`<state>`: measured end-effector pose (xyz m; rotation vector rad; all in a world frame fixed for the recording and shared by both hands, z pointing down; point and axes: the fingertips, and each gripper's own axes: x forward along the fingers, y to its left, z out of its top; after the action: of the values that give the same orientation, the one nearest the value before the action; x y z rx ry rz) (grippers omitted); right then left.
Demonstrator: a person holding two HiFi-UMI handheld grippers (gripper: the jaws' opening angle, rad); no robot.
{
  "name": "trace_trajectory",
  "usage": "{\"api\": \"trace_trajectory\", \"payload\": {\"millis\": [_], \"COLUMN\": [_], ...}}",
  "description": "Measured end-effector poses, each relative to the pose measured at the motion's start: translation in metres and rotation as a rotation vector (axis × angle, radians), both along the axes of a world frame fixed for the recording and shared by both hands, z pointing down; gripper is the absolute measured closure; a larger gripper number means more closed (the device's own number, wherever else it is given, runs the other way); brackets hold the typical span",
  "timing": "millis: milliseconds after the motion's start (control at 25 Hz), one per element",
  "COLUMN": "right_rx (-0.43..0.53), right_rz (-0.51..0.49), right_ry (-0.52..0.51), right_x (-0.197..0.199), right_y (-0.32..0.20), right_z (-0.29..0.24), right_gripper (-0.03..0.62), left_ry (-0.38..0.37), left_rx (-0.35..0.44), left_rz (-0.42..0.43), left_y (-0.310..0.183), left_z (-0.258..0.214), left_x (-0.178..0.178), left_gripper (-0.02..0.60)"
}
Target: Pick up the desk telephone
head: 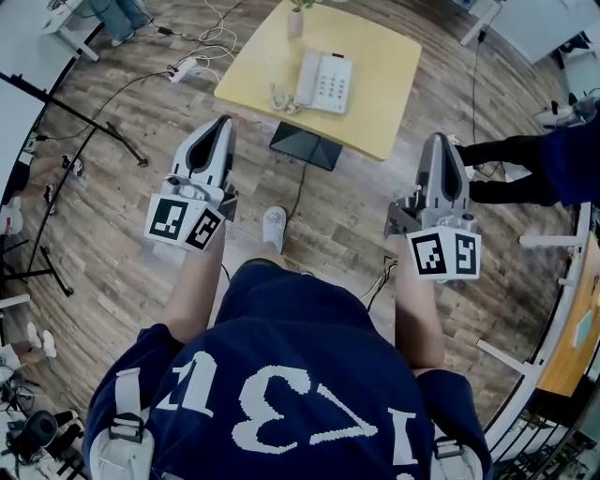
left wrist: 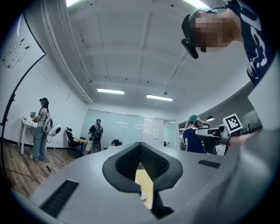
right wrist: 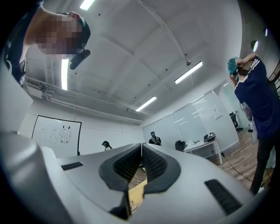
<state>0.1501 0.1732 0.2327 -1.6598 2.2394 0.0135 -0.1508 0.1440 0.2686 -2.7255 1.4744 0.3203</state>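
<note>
A white desk telephone (head: 324, 82) with its handset on the left lies on a small yellow table (head: 384, 84) ahead of me; a coiled cord (head: 283, 100) trails off its left side. My left gripper (head: 222, 123) is held out over the wooden floor, short of the table's left front corner, jaws shut and empty. My right gripper (head: 441, 140) is held out right of the table, also shut with nothing in it. In the left gripper view (left wrist: 140, 144) and the right gripper view (right wrist: 141, 145) the pads meet, and a strip of yellow table (left wrist: 145, 186) shows below them.
A vase (head: 295, 21) stands at the table's far edge. A dark flat base (head: 307, 145) sits under the table's near side. Cables and a power strip (head: 183, 68) lie on the floor at left. A person's legs (head: 511, 164) stand to the right, near a railing (head: 553, 319).
</note>
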Motion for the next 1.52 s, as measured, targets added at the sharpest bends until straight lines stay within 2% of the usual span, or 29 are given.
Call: {"api": "trace_trajectory", "payload": {"millis": [480,760,920,1040,1200,1520], "right_rx": [-0.003,-0.031,-0.055,-0.064,-0.072,-0.042], "right_rz": [0.066,0.108,0.116,0.103,0.034,-0.075], "right_ry": [0.003,0.008,0.003,-0.016,0.001,0.018], "right_x": [-0.035,-0.042,-0.028,-0.019,-0.014,0.02], "right_y": [-0.148,-0.193,-0.214,-0.238,-0.278,-0.351], "right_z": [-0.011,-0.003,0.004,0.011,0.015,-0.008], "right_gripper": [0.566,0.565,0.565,0.566,0.565,0.565], "left_ry": [-0.001,0.005,0.006,0.005,0.008,0.022], "left_rx": [0.008,-0.011,-0.039,-0.054,-0.05,-0.015], "left_rz": [0.113,0.178,0.186,0.175,0.127,0.015], "left_y": [-0.162,-0.216,-0.236,-0.253,-0.275,-0.318], "left_z": [-0.01,-0.003,0.006,0.012,0.008,-0.008], "left_x": [-0.013,-0.01,0.003,0.011,0.018,0.042], "left_gripper": [0.568,0.568,0.568,0.568,0.568,0.568]}}
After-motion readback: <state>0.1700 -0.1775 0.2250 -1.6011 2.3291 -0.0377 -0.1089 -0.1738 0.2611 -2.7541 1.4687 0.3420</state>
